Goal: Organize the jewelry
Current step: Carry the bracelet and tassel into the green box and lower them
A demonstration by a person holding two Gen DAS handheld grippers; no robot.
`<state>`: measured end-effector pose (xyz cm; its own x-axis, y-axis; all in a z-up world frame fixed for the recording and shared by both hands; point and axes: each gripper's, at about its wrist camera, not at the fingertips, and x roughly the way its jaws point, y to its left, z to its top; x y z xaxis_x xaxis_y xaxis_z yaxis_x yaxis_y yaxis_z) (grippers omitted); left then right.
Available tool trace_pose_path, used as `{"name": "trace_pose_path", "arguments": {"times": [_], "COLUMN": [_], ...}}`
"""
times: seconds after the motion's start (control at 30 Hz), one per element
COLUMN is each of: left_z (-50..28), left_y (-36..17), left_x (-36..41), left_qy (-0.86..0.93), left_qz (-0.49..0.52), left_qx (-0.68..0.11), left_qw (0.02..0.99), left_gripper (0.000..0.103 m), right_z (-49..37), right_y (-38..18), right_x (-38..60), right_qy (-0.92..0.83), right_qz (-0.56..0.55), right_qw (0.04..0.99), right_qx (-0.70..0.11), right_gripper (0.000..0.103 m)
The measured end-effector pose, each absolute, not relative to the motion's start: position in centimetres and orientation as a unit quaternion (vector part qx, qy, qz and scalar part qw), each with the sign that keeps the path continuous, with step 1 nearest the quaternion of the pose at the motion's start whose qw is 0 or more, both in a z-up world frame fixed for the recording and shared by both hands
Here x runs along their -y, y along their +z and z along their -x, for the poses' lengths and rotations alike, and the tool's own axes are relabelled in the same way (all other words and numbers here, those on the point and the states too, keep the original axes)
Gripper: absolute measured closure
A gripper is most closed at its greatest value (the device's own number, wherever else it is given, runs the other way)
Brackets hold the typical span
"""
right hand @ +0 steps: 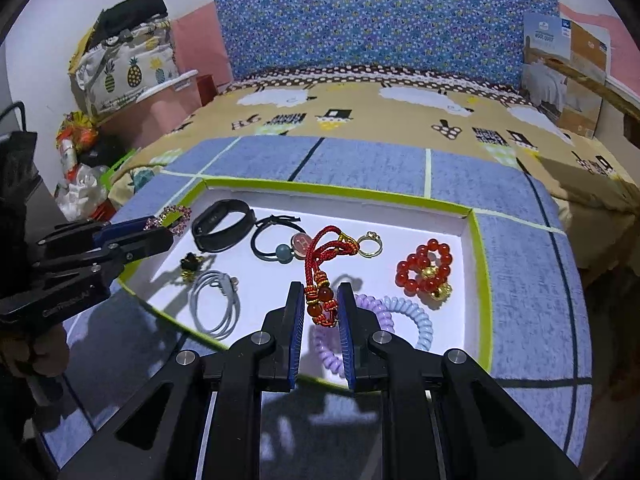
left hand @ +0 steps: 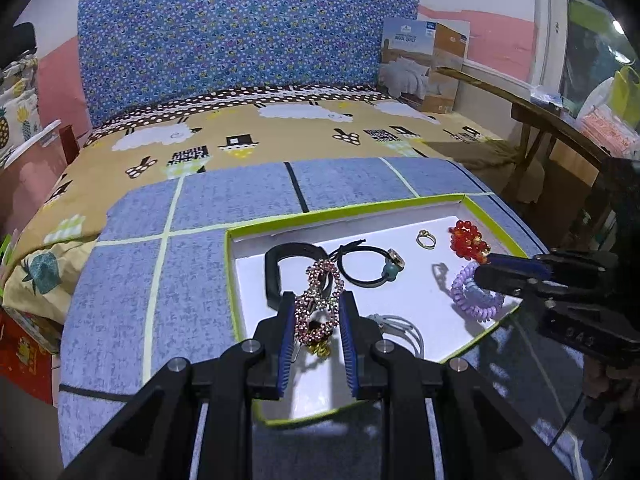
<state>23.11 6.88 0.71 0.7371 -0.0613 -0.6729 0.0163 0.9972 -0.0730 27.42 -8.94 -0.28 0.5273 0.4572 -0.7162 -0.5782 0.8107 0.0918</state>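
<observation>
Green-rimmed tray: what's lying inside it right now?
In the tray: a black band, black hair tie, gold ring, red bead bracelet, purple-blue coil tie, white cord, and a small black-gold piece. The right gripper covers part of the coil.

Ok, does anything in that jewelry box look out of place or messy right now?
Nothing spilled or broken. The white tray hangs past the table edge at its near side. Inside, pieces lie loose and unsorted. The left tongs hold the pink rhinestone clip, and the right tongs hold the red cord bracelet.
</observation>
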Motion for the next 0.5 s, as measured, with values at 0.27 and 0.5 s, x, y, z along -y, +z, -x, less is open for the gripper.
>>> {"name": "trace_pose_path", "arguments": {"times": [0.27,0.5], "left_z": [-25.1,-26.2], "left_y": [-0.2,-0.8], "left_x": [-5.9,-5.4], "left_qy": [-0.039,-0.052], "left_qz": [0.025,0.025], "left_qx": [-0.375,-0.386], "left_qw": [0.926,0.921], "left_gripper": [0.081,0.081], "right_z": [-29.1,-30.4], "right_y": [-1.1,-1.8], "right_x": [7.8,7.5], "right_qy": [0.291,0.282], "right_qz": [0.086,0.088], "right_qw": [0.866,0.864], "right_qx": [-0.397,-0.408], "right_gripper": [0.086,0.086]}}
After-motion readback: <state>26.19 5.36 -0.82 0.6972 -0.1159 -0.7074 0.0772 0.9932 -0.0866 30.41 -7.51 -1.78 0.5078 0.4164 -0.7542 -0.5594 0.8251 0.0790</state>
